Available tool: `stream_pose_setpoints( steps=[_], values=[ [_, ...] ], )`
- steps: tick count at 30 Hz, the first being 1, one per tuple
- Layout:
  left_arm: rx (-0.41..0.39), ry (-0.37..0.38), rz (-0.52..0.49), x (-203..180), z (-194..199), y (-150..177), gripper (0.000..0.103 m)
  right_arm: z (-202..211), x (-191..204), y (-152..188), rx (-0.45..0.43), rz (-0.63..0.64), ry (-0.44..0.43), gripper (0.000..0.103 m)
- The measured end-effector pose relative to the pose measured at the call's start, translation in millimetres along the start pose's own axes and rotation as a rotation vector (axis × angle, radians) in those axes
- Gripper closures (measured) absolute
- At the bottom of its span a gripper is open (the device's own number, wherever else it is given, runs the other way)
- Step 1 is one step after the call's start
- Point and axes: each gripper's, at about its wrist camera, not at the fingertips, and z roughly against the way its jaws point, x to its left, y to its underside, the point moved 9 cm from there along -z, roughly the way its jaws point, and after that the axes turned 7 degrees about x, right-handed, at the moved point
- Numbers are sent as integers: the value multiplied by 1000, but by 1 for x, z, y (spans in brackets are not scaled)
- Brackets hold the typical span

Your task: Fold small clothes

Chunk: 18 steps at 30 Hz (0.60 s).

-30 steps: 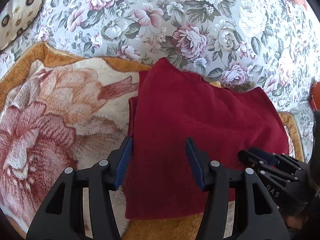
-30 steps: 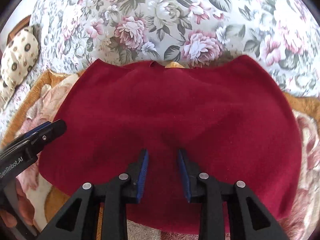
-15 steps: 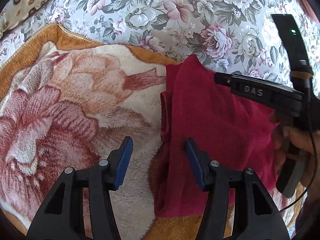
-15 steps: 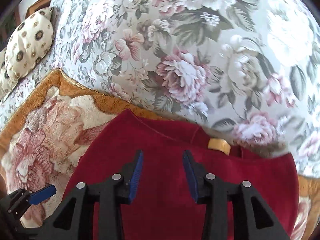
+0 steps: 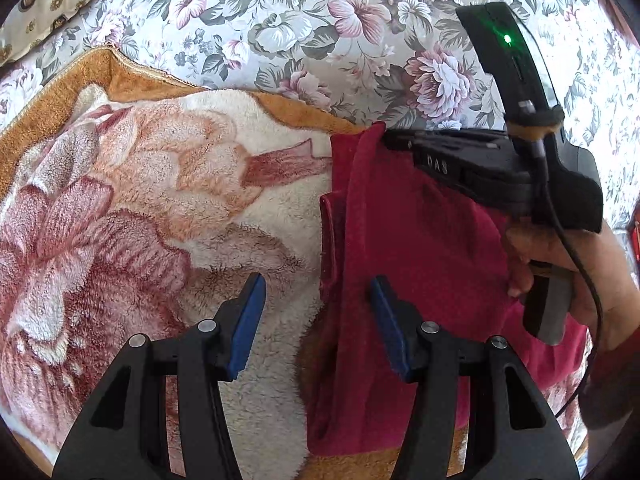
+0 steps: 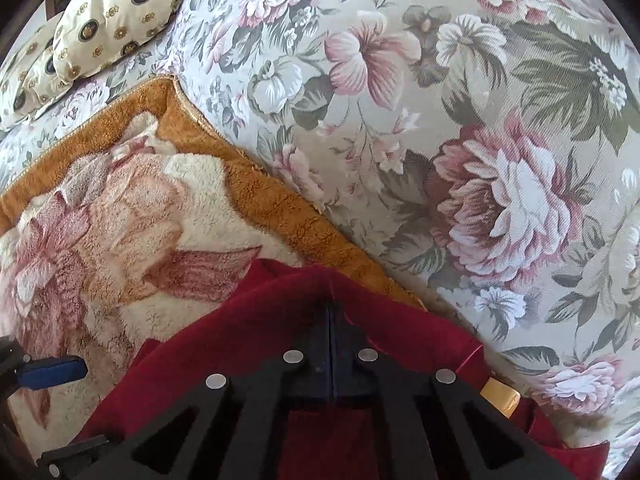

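The dark red garment [image 5: 420, 264] lies on a plush flowered blanket [image 5: 132, 208] spread over a floral-print sofa [image 6: 460, 140]. The right hand-held gripper [image 6: 330, 312] is pinched together on the garment's far corner — the cloth is lifted there. The left hand-held gripper [image 5: 318, 320] stands apart over the garment's left edge, gripping nothing.
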Motion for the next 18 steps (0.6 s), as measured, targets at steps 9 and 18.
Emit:
stream_pose_setpoints(
  steps=[9, 18],
  values=[
    [4, 3, 6, 1, 0, 1, 49, 14, -19, -9, -65, -212, -122, 95],
    [2, -14, -5, -1, 1, 1, 49, 30, -18, -10, -91, -274, -281, 63]
  ],
)
